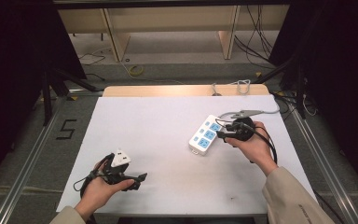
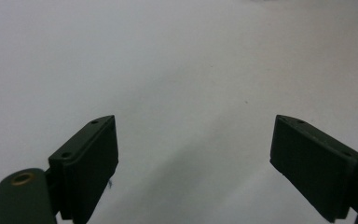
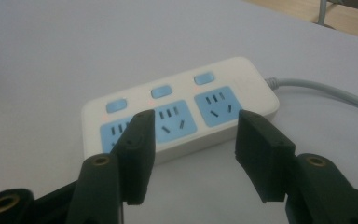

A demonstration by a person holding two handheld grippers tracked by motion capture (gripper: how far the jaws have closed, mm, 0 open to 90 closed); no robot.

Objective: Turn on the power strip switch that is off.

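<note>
We are seeing the white table point(image 1: 168, 140) in the high view, the power strip point(image 1: 206, 135) lying right of centre. Our right gripper point(image 3: 193, 140) is hovering just beside it, jaws wide, nothing between; its view is showing three blue switches. Our left gripper point(image 2: 193, 154), near-left, is gaping wide over bare surface.

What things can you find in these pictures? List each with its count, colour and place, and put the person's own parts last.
Power strip: one, white with three blue sockets and three blue switches, right of table centre.
Cord: one, grey, running from the strip's far end.
Table: one, white sheet over a wooden top.
Left gripper: one, black, open, near left edge.
Right gripper: one, black, open, just short of the strip.
Hands: two, each holding a gripper.
</note>
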